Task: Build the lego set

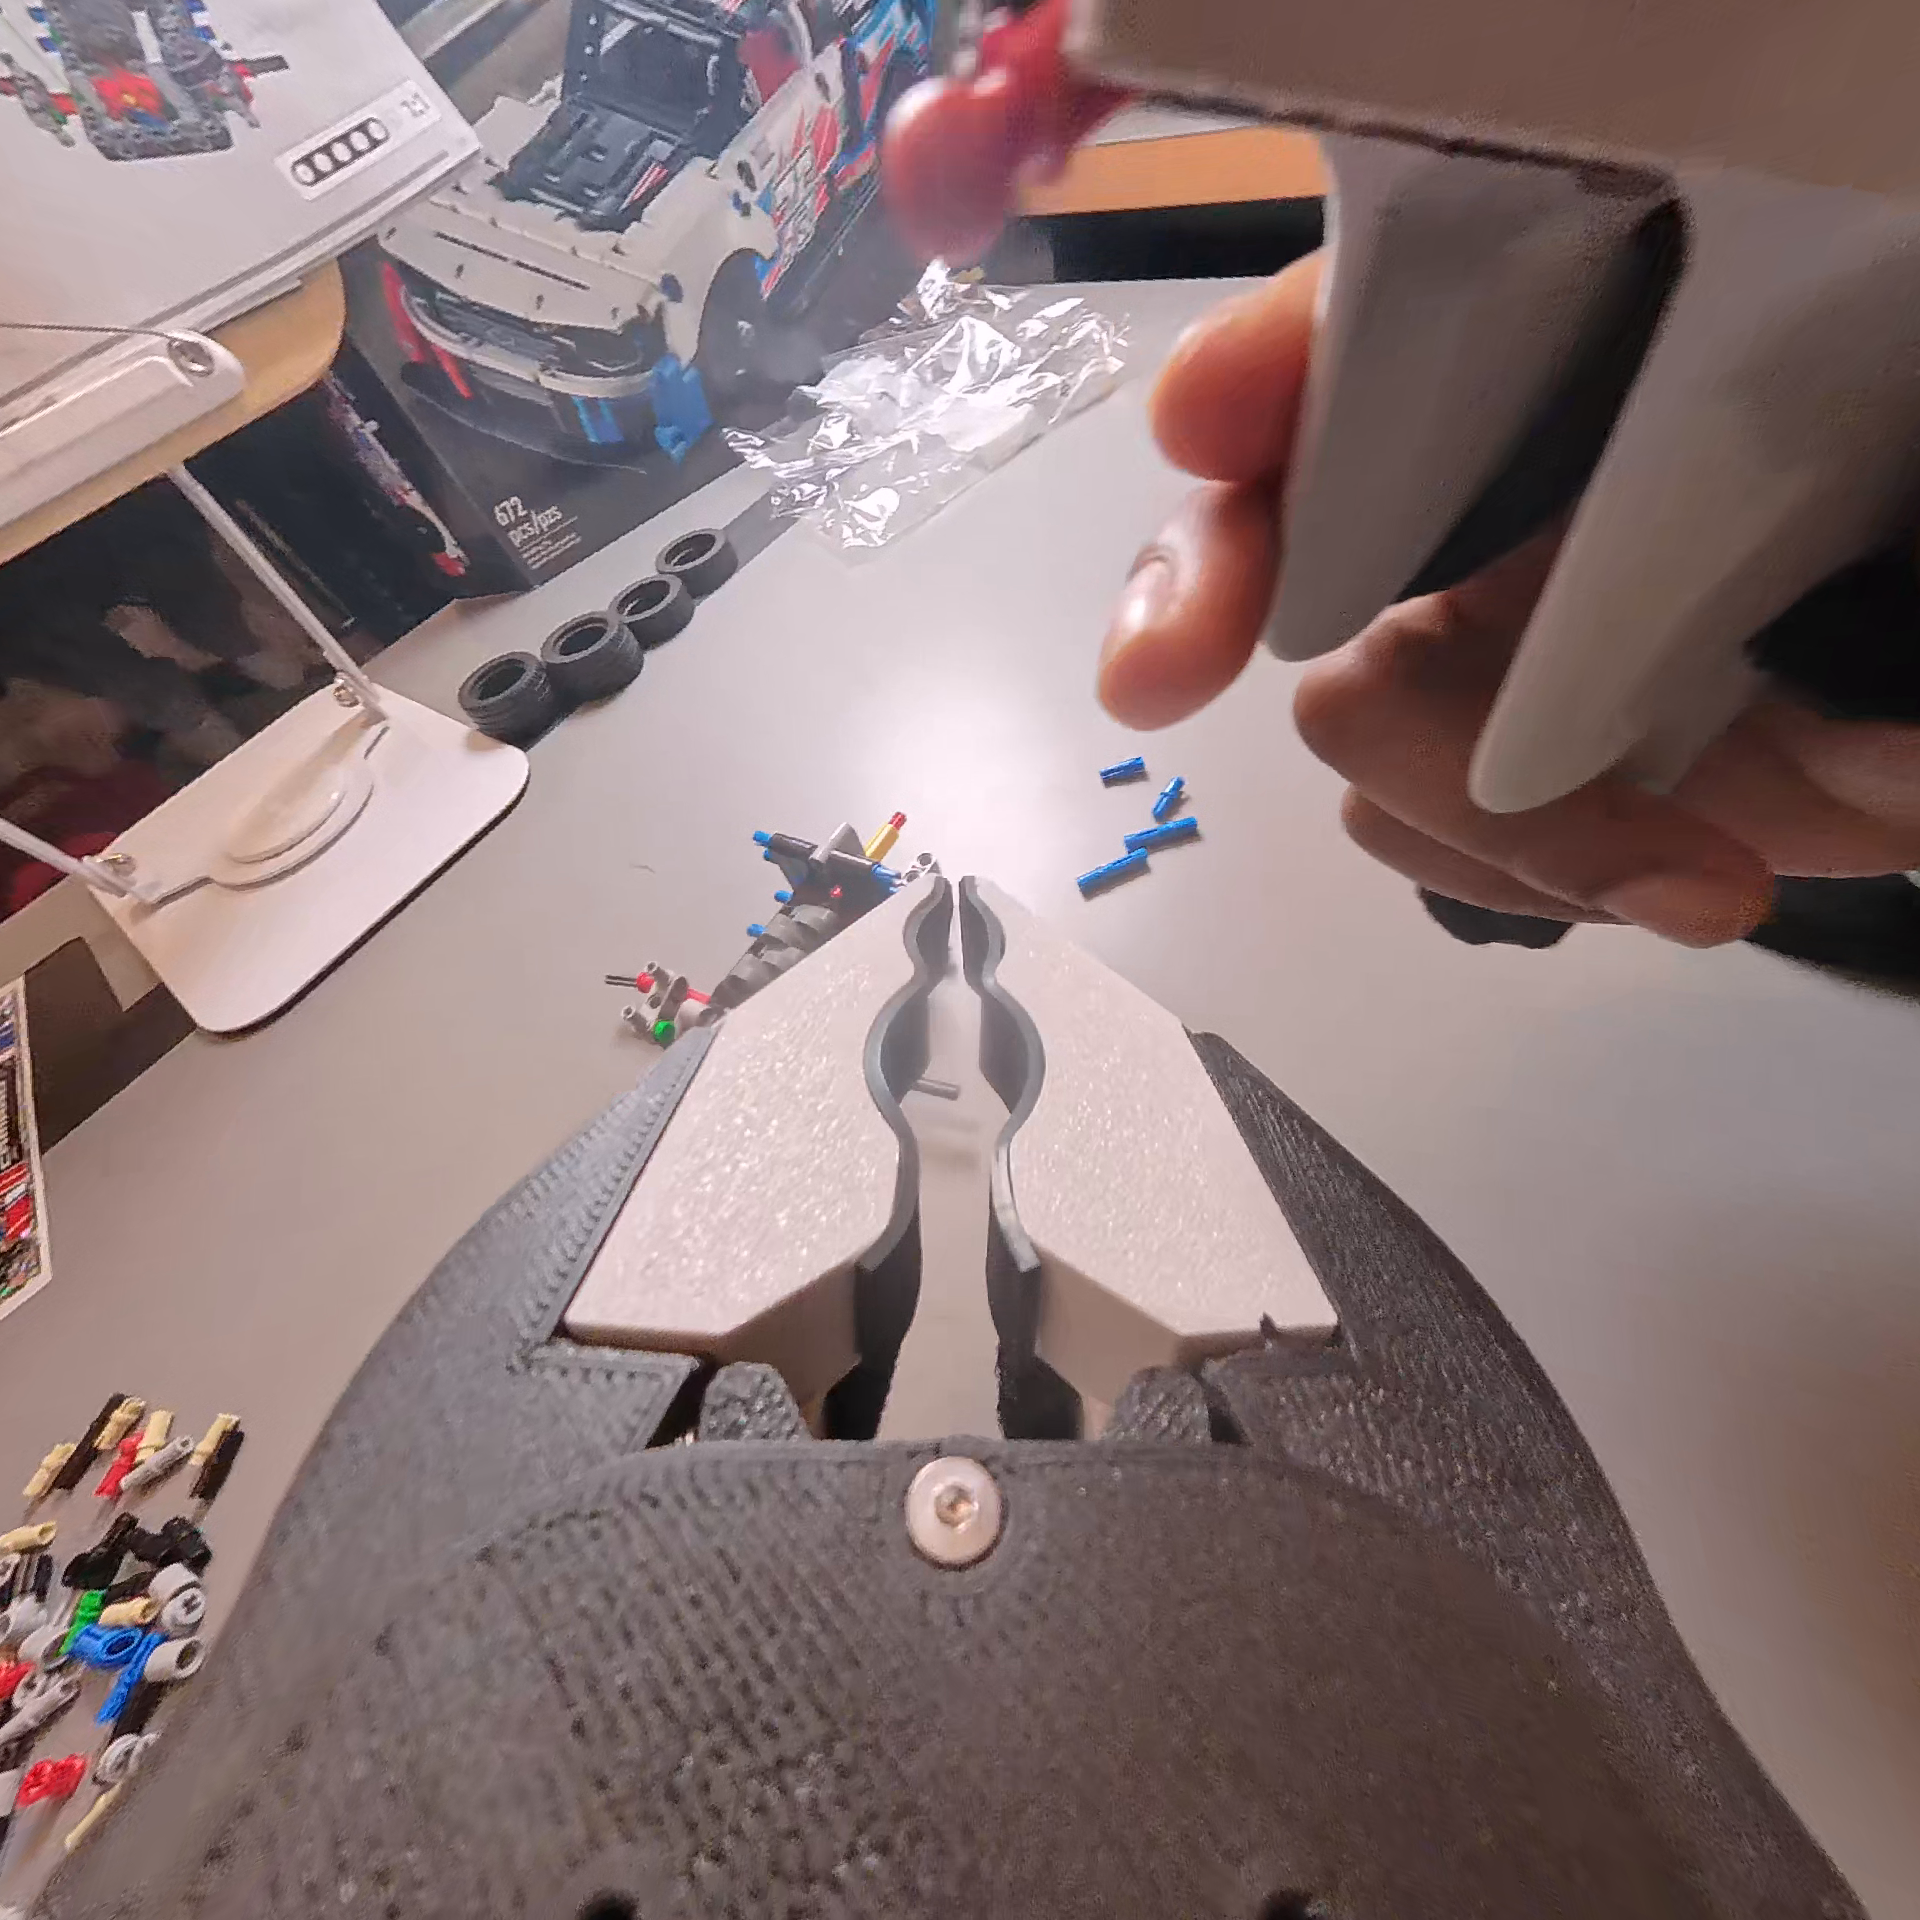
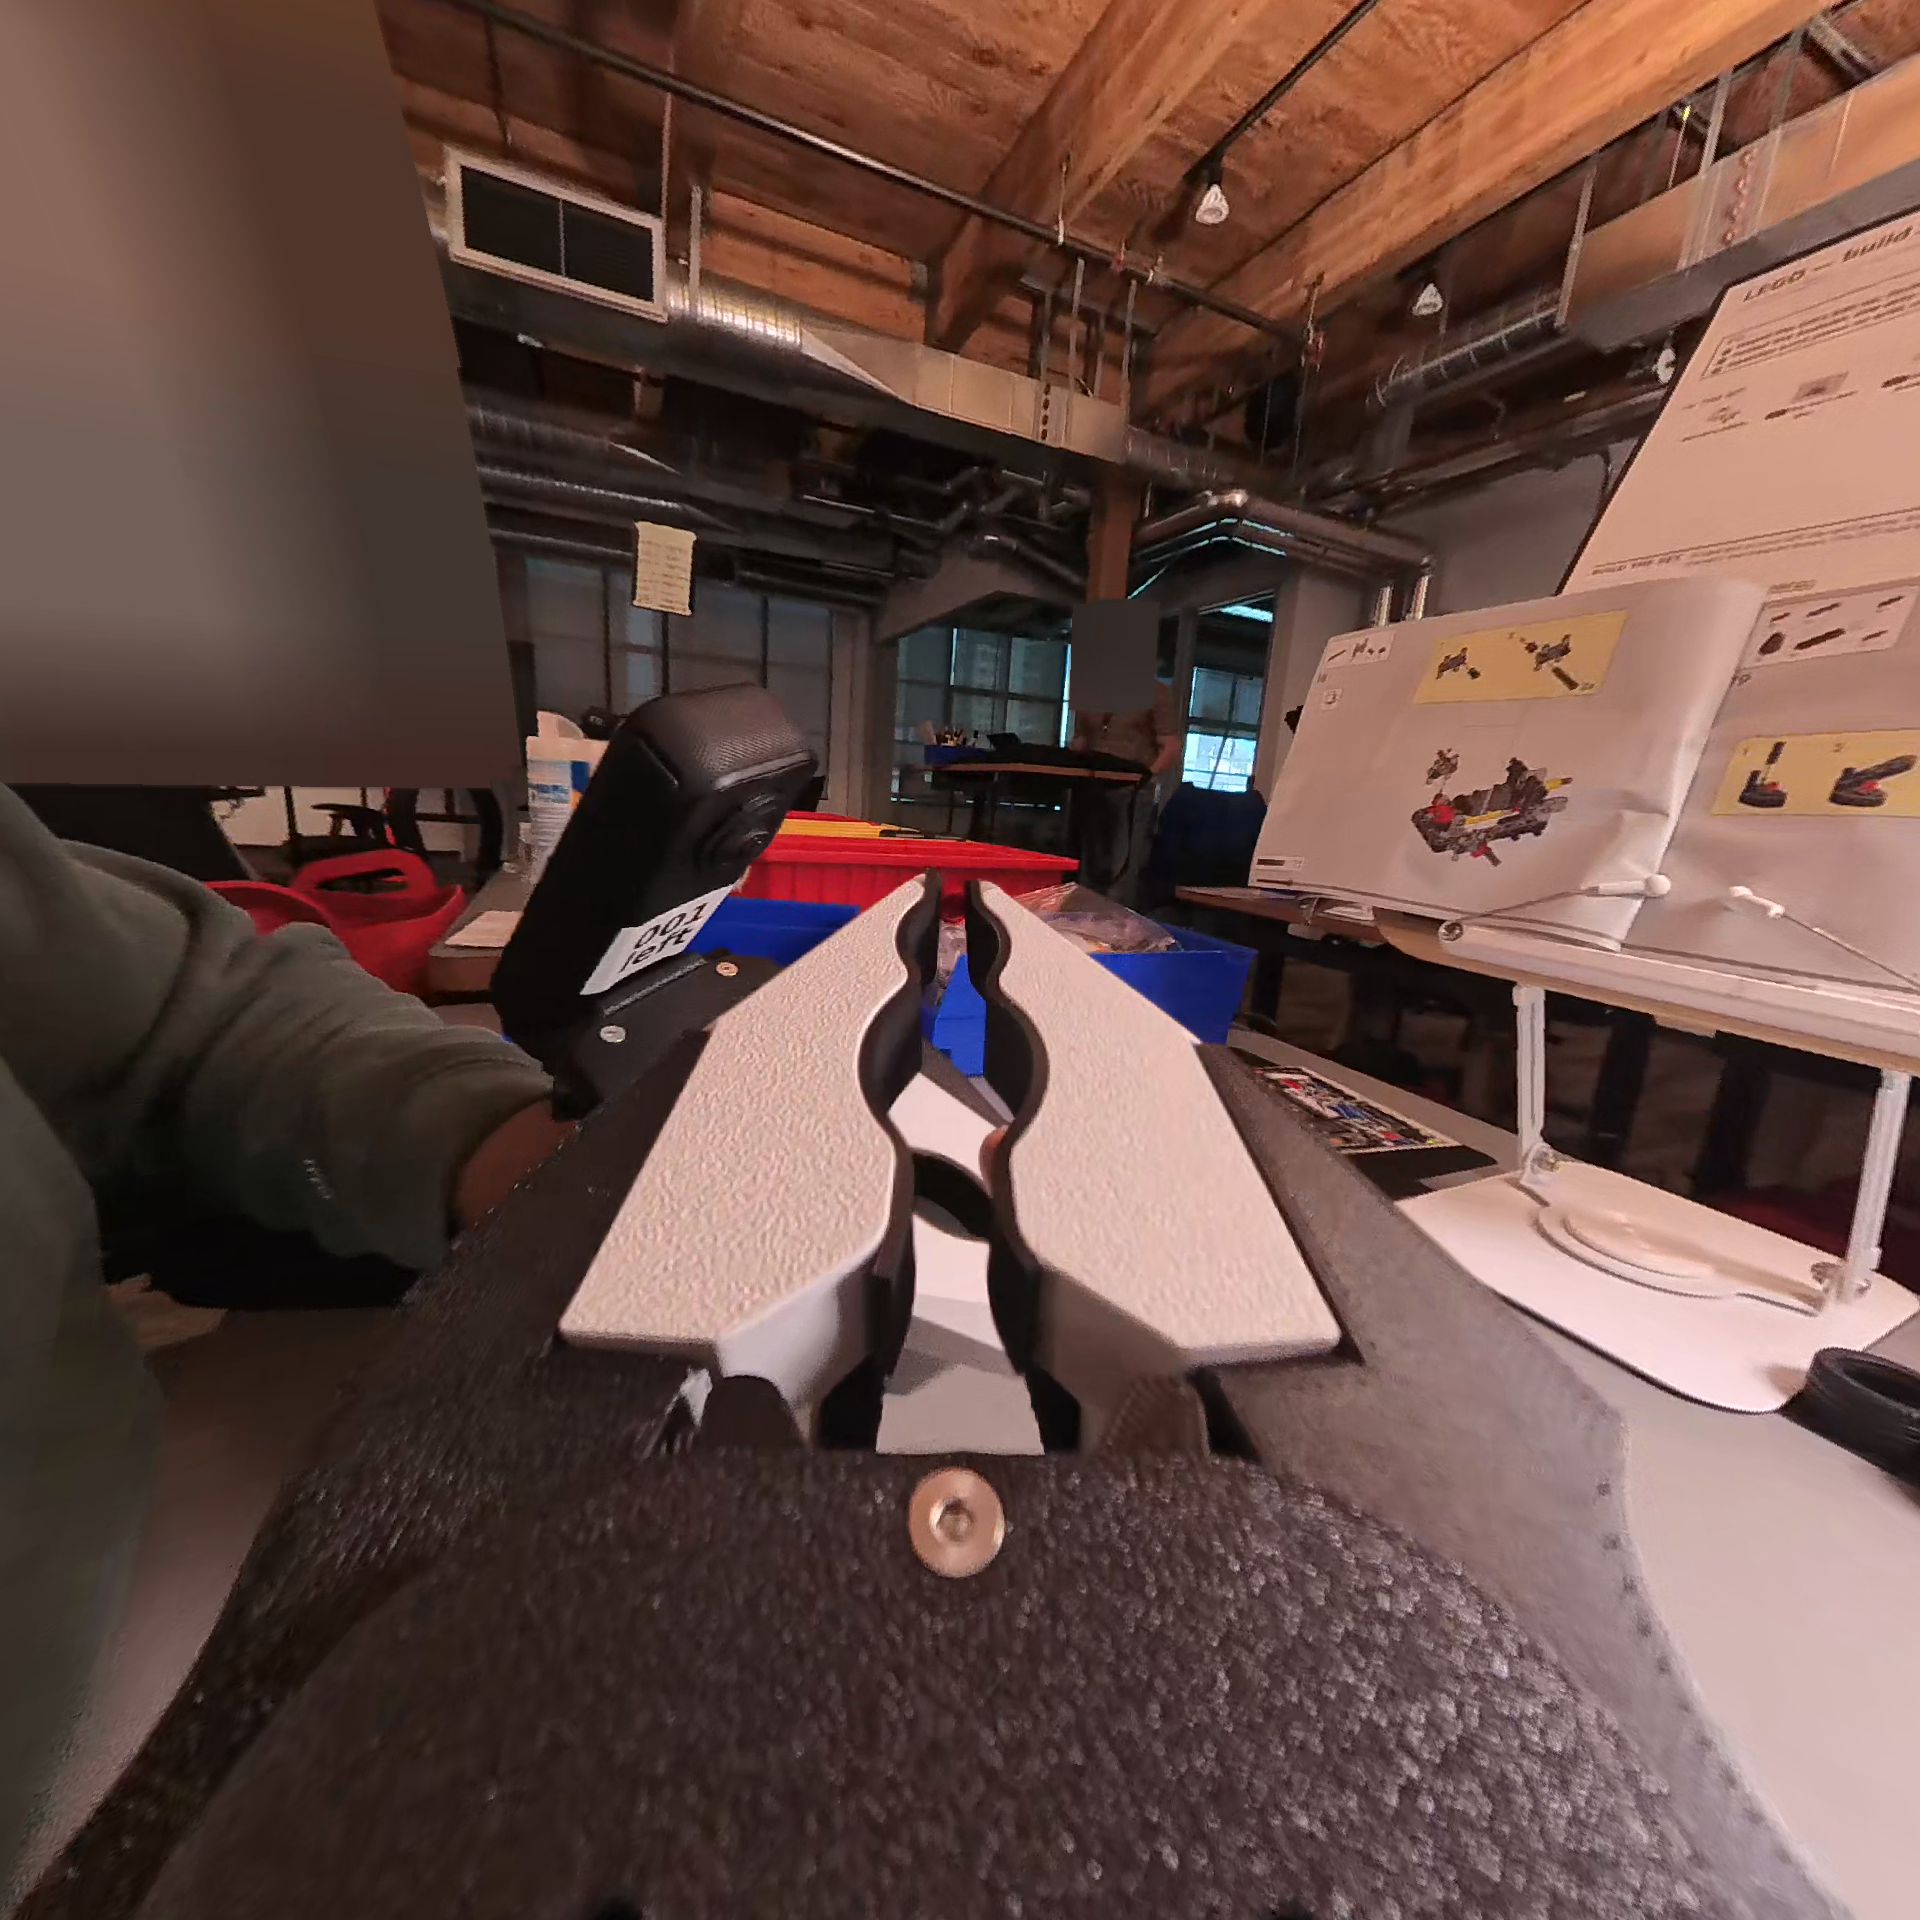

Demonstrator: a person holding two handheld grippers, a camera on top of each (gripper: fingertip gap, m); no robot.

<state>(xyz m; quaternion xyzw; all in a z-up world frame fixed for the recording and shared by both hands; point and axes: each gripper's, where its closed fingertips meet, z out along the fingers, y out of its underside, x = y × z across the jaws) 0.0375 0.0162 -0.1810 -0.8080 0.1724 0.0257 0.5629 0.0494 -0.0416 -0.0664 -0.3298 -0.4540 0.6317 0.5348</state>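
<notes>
My left gripper [image 1: 954, 896] points down at the grey table [image 1: 1351, 1195], its jaws shut with only a sliver between the tips. A short dark pin [image 1: 940, 1089] shows through the hollow between the fingers; I cannot tell whether it lies on the table. A small grey, black and blue lego assembly [image 1: 831, 873] lies just beyond the tips, to the left. Several loose blue pins [image 1: 1138, 842] lie to the right. My right gripper [image 2: 953, 894] is raised, points into the room and is shut and empty. Its grey handle [image 1: 1455, 436] is held by a hand [image 1: 1195, 582].
Black tyres [image 1: 603, 644], the lego box [image 1: 582, 312] and a crumpled plastic bag [image 1: 935, 405] lie at the back. An instruction booklet [image 2: 1507, 748] sits on a white stand [image 1: 312, 831]. A pile of loose parts [image 1: 104, 1590] lies at the near left. A blurred red thing [image 1: 966, 156] hangs at the top. The left gripper's tips are roughly 12 cm from the right gripper's.
</notes>
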